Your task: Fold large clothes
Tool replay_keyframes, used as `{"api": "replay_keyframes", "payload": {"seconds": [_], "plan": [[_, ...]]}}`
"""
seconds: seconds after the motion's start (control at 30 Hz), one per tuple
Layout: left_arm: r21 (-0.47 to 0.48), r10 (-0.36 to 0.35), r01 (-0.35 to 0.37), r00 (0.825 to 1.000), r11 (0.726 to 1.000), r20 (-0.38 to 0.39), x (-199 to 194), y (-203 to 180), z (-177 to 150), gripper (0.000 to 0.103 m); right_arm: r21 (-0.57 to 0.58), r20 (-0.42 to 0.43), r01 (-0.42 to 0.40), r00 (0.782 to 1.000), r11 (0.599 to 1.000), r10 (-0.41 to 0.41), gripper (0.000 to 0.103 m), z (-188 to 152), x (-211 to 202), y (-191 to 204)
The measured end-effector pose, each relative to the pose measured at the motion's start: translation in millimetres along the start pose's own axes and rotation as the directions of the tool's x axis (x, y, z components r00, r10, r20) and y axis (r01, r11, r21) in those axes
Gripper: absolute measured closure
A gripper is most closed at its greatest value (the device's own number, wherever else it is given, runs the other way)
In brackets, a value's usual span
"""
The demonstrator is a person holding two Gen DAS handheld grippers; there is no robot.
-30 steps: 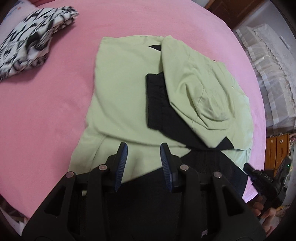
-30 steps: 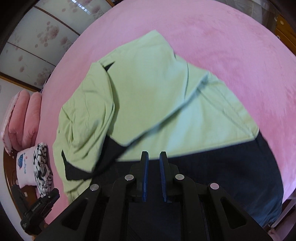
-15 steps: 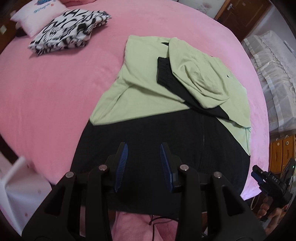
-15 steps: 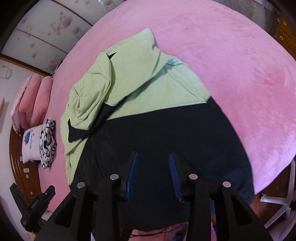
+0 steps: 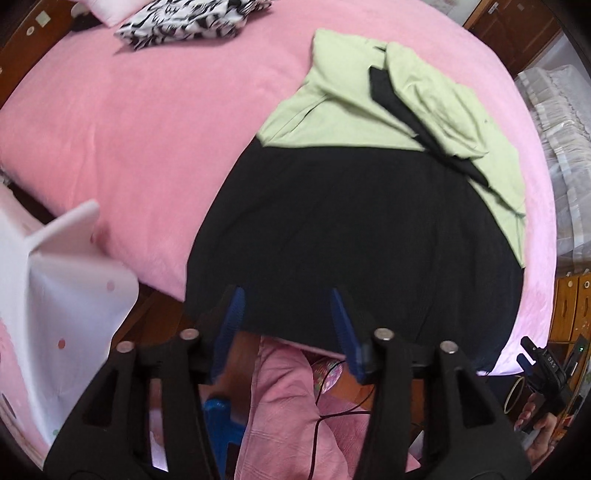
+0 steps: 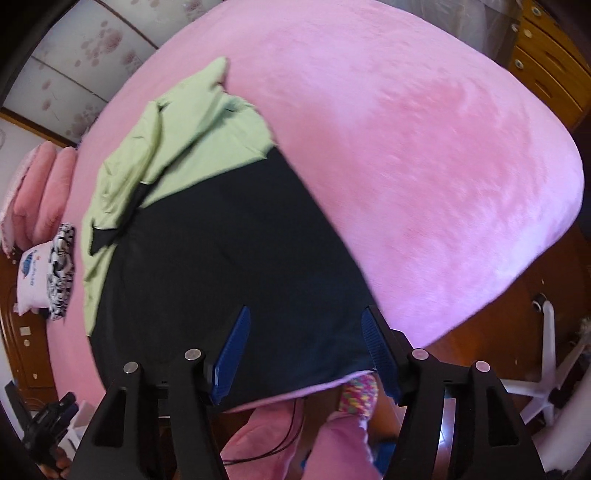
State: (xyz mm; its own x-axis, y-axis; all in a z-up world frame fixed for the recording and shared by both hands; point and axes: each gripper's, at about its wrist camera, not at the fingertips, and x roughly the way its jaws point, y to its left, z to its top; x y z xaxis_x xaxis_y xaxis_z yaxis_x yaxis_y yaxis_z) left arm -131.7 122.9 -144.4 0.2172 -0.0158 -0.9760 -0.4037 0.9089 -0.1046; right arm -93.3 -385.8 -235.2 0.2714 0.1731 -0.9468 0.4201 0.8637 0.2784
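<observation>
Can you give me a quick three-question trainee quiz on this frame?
1. True or false: the left gripper has fabric pinched between its fingers.
2. Which part of the garment lies nearest the near edge of the bed? A) the green part B) the black part C) the hood
3. Fill in: the black-and-white folded cloth lies at the ___ end of the bed, near the pillow.

Key: 1 false, both the left and the right gripper are opening with nothing pinched between the fingers; 2 B; 3 far.
</observation>
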Motion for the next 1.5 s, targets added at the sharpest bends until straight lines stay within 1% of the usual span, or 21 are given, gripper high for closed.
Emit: {"api": "replay_keyframes", "payload": {"seconds": [0.07,0.13,0.2,0.3,0.33,0.43,0.47,0.53,0.6,0.63,0.67,0.73,0.8,0.9,0.97,1.1,1.17,1.27,1.37,1.47,1.5], "plan": [[-0.012,-0.022,0.022,1.0,1.0,-0.006,3.8,7.1,-6.9,0.054,0.012,-0.006,0.01,1.0,1.0,-0.01,0.039,-4.3,7.9,-11.2],[-0.028,-0.052,0.051,0.998,0.998,-0.023,10.0,14.1,-11.5,0.053,0.007,0.002,0.043,0.999,0.999,-0.043,0.039,-8.8,16.2,-22.1],[-0.04,-0.066,0.064,0.997,0.997,-0.05,20.6,21.2,-15.9,0.052,0.008,0.0,0.032,1.0,0.999,-0.032,0.039,-13.4,24.7,-31.4],[-0.051,-0.085,0.081,0.994,0.995,-0.069,37.5,32.8,-17.9,0.05,-0.006,-0.05,0.018,0.999,1.0,-0.018,0.039,-18.0,44.3,-40.5],[-0.062,-0.097,0.093,0.992,0.994,-0.077,44.8,38.2,-19.1,0.049,-0.028,-0.062,0.015,0.998,0.999,-0.017,0.039,-19.9,50.8,-40.5],[-0.115,-0.093,0.08,0.989,0.99,-0.115,65.5,54.5,-22.1,0.044,-0.129,-0.092,0.011,0.995,0.992,-0.023,0.039,-24.2,68.7,-30.9],[-0.129,-0.102,0.085,0.986,0.988,-0.133,72.7,60.3,-23.0,0.042,-0.154,-0.098,0.02,0.995,0.988,-0.036,0.039,-24.4,73.4,-26.1],[-0.136,-0.115,0.095,0.982,0.986,-0.15,81.1,67.7,-23.6,0.04,-0.178,-0.115,0.037,0.992,0.983,-0.058,0.04,-22.0,79.2,-19.0],[-0.131,-0.123,0.102,0.979,0.986,-0.16,88.0,73.7,-24.5,0.038,-0.183,-0.13,0.038,0.989,0.982,-0.063,0.048,-19.1,79.6,-14.2],[-0.127,-0.126,0.106,0.978,0.986,-0.165,91.8,77.2,-25.0,0.037,-0.185,-0.132,0.04,0.989,0.982,-0.065,0.054,-19.1,77.4,-13.9],[-0.123,-0.126,0.106,0.977,0.987,-0.17,95.0,80.0,-24.6,0.037,-0.196,-0.125,0.045,0.99,0.98,-0.07,0.064,-18.9,73.7,-12.9],[-0.105,-0.116,0.098,0.978,0.99,-0.176,100.5,86.2,-24.0,0.037,-0.225,-0.106,0.061,0.991,0.972,-0.087,0.071,-18.2,68.5,-8.0],[-0.072,-0.09,0.078,0.98,0.994,-0.176,105.0,91.6,-21.9,0.037,-0.245,-0.103,0.058,0.991,0.968,-0.085,0.078,-21.6,63.4,-3.0],[-0.055,-0.072,0.065,0.986,0.996,-0.148,108.3,105.4,-14.0,0.037,-0.24,-0.107,0.03,0.993,0.97,-0.057,0.079,-23.0,56.6,5.0],[-0.068,-0.082,0.072,0.984,0.995,-0.16,115.0,118.0,-10.8,0.037,-0.224,-0.109,0.005,0.994,0.975,-0.03,0.079,-22.7,53.4,9.6],[-0.092,-0.116,0.101,0.977,0.991,-0.181,133.1,137.7,-3.0,0.037,-0.225,-0.123,-0.014,0.992,0.974,-0.014,0.079,-23.4,51.2,19.9],[-0.1,-0.143,0.125,0.972,0.987,-0.189,139.9,143.9,-1.5,0.037,-0.225,-0.133,-0.026,0.991,0.974,-0.004,0.079,-24.9,49.8,27.3],[-0.123,-0.215,0.192,0.95,0.974,-0.224,153.8,151.4,1.1,0.037,-0.228,-0.141,-0.018,0.99,0.973,-0.015,0.079,-23.6,46.4,38.4],[-0.117,-0.259,0.238,0.938,0.964,-0.229,157.2,156.5,1.3,0.037,-0.217,-0.146,-0.039,0.989,0.975,0.007,0.079,-23.5,42.3,43.3],[-0.144,-0.323,0.294,0.911,0.945,-0.256,157.4,166.1,-4.1,0.037,-0.192,-0.147,-0.056,0.989,0.98,0.027,0.079,-18.0,46.9,50.3],[-0.168,-0.351,0.314,0.894,0.934,-0.278,160.3,170.6,-4.4,0.038,-0.18,-0.145,-0.06,0.989,0.982,0.034,0.079,-16.7,47.4,49.8]]}}
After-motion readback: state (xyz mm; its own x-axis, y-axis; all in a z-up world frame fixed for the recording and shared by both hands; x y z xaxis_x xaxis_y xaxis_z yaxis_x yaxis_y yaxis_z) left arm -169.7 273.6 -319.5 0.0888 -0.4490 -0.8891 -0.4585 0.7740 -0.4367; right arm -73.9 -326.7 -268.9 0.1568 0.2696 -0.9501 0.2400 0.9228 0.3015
